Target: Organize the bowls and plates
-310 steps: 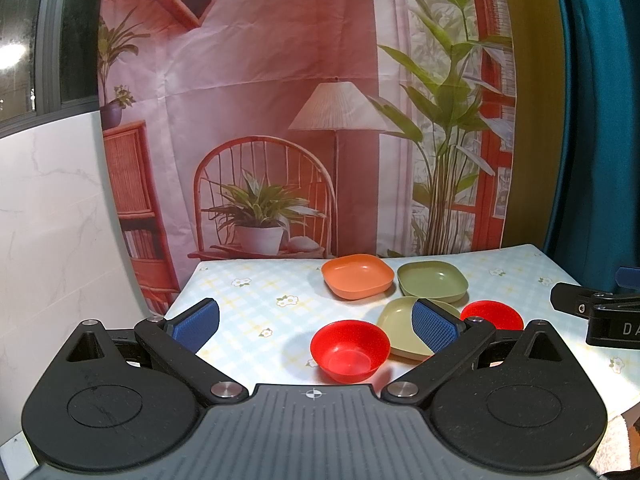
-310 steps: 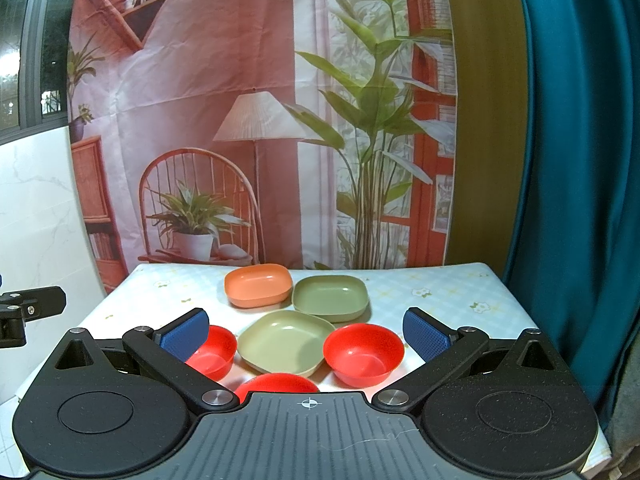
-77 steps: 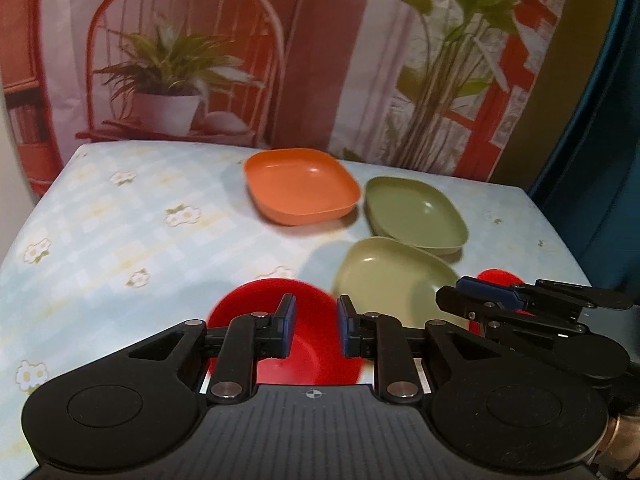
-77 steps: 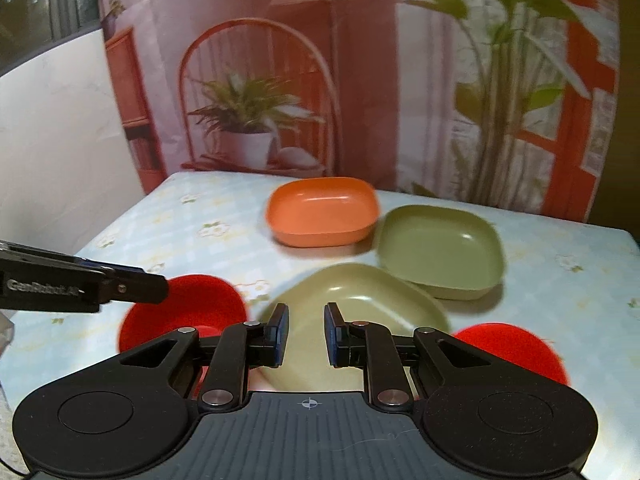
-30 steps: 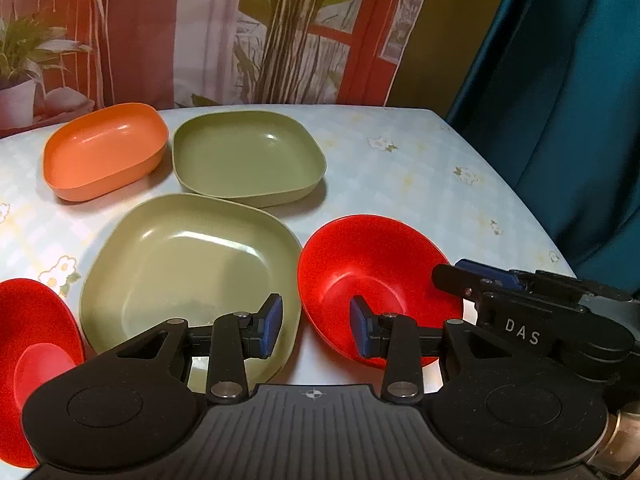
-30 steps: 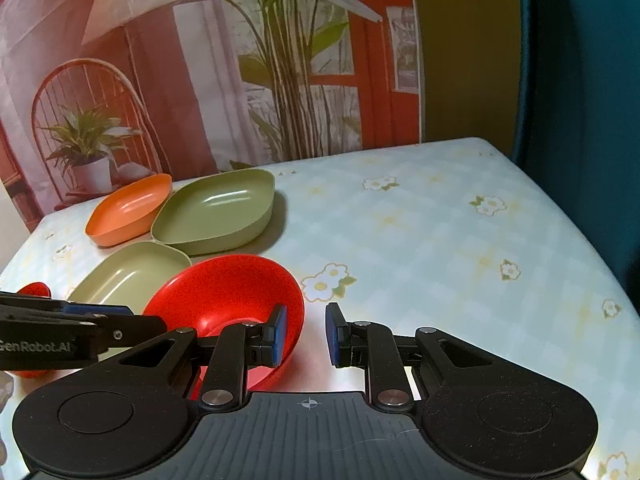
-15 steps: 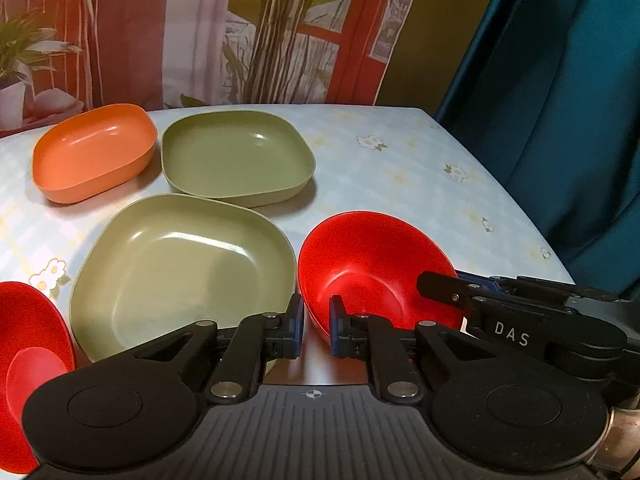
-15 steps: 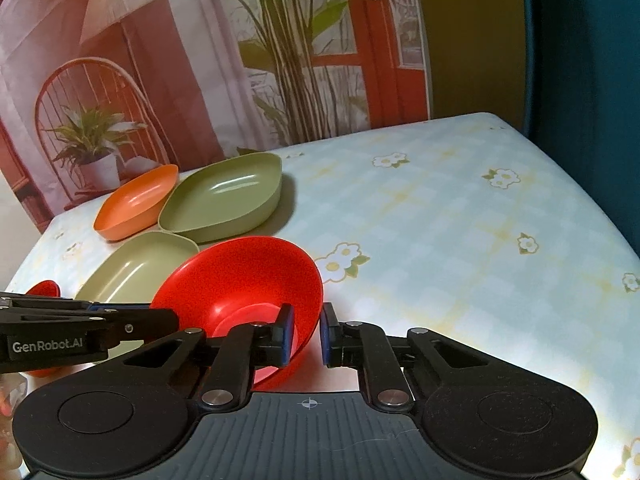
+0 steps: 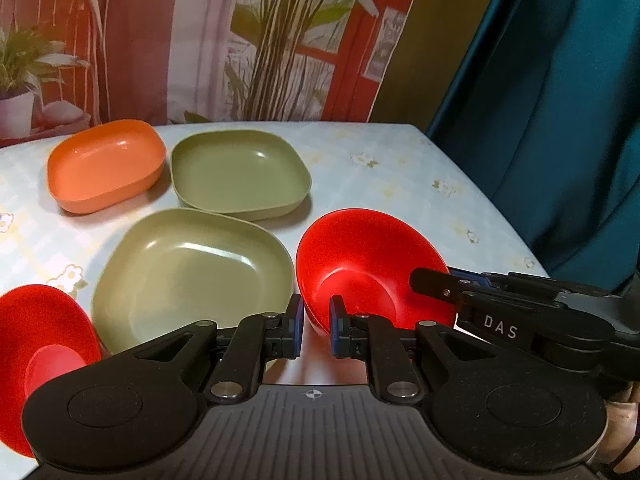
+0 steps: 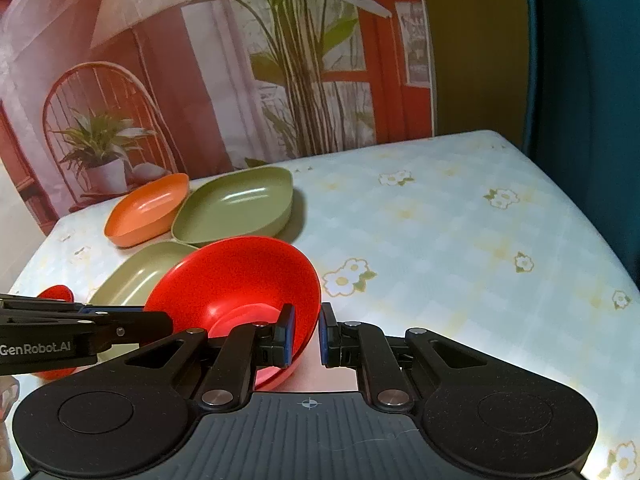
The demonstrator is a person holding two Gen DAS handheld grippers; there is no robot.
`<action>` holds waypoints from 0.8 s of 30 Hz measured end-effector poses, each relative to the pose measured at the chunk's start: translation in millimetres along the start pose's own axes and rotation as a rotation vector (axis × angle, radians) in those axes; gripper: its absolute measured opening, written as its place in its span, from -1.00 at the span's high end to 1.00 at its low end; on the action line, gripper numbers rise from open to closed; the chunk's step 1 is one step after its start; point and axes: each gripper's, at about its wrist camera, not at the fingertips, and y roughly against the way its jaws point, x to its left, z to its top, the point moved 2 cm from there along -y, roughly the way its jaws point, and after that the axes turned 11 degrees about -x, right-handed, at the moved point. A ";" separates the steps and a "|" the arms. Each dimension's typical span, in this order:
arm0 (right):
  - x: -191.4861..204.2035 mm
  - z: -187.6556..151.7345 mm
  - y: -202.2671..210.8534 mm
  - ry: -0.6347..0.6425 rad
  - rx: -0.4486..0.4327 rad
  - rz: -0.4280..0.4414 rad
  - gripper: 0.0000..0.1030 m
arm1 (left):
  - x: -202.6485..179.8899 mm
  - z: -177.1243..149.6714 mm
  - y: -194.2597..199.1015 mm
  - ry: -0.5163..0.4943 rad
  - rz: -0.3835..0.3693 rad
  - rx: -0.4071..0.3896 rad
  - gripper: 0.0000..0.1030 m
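Pinching the near rim of the red bowl [image 9: 372, 264] with my left claw [image 9: 316, 330] and its right rim with my right claw [image 10: 306, 334], I have both claws clamped on it, tilted off the table [image 10: 440, 220]. Just left of this bowl lies the light green plate [image 9: 192, 272]; beyond it sit the dark green plate [image 9: 240, 172] and orange dish [image 9: 106, 164]; another red bowl [image 9: 36, 344] waits far left. I judge this the pickup step: next, carry it steadily and nest it in that second red bowl.
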 end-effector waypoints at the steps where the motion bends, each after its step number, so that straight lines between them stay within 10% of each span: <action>1: 1.6 1.5 1.3 0.003 -0.003 0.001 0.78 | 0.3 0.8 2.4 0.000 0.000 -0.006 0.73; 24: 67.6 21.5 8.2 0.056 0.008 0.087 0.76 | 38.1 6.2 71.3 0.084 0.033 -0.125 0.73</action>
